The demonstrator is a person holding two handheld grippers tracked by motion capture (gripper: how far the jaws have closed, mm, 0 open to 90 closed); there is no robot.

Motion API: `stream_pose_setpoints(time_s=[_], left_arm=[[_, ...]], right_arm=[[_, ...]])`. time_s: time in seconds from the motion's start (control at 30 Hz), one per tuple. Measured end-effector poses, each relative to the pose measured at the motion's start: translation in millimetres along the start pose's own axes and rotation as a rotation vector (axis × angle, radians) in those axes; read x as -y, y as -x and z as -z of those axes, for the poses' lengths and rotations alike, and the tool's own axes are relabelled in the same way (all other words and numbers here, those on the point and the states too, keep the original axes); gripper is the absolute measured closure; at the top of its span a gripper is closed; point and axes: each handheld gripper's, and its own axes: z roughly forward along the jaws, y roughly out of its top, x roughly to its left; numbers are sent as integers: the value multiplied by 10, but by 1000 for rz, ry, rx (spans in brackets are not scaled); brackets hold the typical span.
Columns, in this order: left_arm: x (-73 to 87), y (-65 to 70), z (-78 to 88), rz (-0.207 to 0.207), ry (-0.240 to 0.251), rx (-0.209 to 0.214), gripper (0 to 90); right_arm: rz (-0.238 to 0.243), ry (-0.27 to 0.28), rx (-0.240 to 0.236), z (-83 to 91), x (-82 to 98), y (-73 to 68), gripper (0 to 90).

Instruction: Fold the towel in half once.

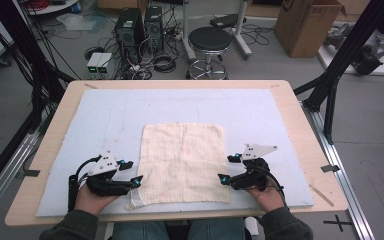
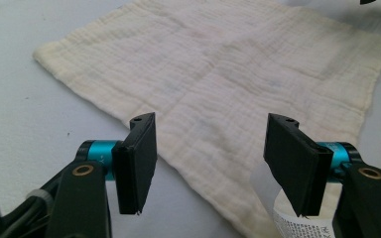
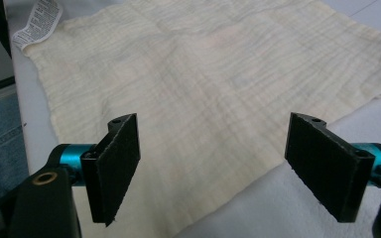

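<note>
Cream square muslin cloth (image 1: 184, 162) lying flat, near-centre on pale blue padded surface (image 1: 260, 107). Left gripper (image 1: 131, 173) flanking near-left corner, right gripper (image 1: 226, 168) flanking near-right edge; both released, holding nothing, equally close.

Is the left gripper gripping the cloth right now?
Apart. The left gripper view shows the left gripper with jaws wide open above the cloth, its pads pressing on nothing.

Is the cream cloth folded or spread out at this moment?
Spread out. The cream cloth lies flat in one layer on the blue-grey mat, all four edges visible, its label sticking out at the near left corner.
</note>
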Motion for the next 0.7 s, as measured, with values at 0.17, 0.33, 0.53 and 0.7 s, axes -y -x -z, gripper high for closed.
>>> stream_pose_setpoints(time_s=[0.17,0.33,0.53,0.7], left_arm=[[-2,12,1,-1,4,1,379],[-3,-5,0,0,-3,1,379],[-9,-24,-21,7,-8,-9,375],[-31,-41,-61,11,-11,-20,368]], right_arm=[[4,2,10,2,15,-2,210],[-1,-8,10,-5,38,3,209],[-2,-9,20,-21,50,53,207],[-7,-9,17,-23,43,105,207]])
